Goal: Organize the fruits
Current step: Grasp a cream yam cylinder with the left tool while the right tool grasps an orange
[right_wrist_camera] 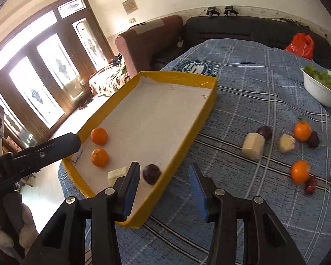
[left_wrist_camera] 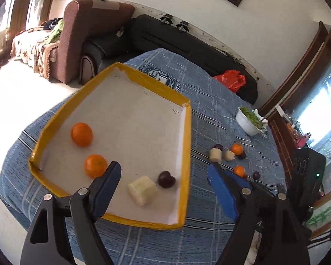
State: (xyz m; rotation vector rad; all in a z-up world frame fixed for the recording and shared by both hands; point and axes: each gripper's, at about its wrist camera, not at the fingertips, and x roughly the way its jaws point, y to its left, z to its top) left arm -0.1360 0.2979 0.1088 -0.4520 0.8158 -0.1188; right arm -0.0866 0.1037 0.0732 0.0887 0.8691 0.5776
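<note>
The left wrist view looks down on the yellow-rimmed tray (left_wrist_camera: pixel 188 137), the landmark here, which lies on a blue plaid cloth (left_wrist_camera: pixel 209 110) covering a round table. Inside the tray, toward its near end, sit four pieces: two oranges (left_wrist_camera: pixel 81 134) (left_wrist_camera: pixel 95 166) beside the tray's left wall, a pale cut fruit chunk (left_wrist_camera: pixel 142 190) close to the near wall, and a dark plum (left_wrist_camera: pixel 166 179) just beside the chunk, near the tray's right wall. The rest of the tray floor is bare white.

The left gripper (left_wrist_camera: pixel 163 183) hangs above the tray's near right corner with its jaws spread wide and nothing between the blue pads; the chunk and the plum lie below the gap, untouched. In the right wrist view the right gripper (right_wrist_camera: pixel 164 190) is also released, jaws partly apart, straddling the tray's right wall with nothing clasped.

Out on the cloth to the right of the tray lies a loose group of fruit: two more pale chunks (right_wrist_camera: pixel 253 146) (right_wrist_camera: pixel 286 143), two oranges (right_wrist_camera: pixel 302 130) (right_wrist_camera: pixel 300 171), several dark plums (right_wrist_camera: pixel 264 132) and a small red date-like fruit (right_wrist_camera: pixel 310 185). Farther right of the tray stands a white bowl of greens (right_wrist_camera: pixel 320 92), and beyond the tray's far end a red plastic bag (right_wrist_camera: pixel 300 45) rests on a black sofa (right_wrist_camera: pixel 242 31).
</note>
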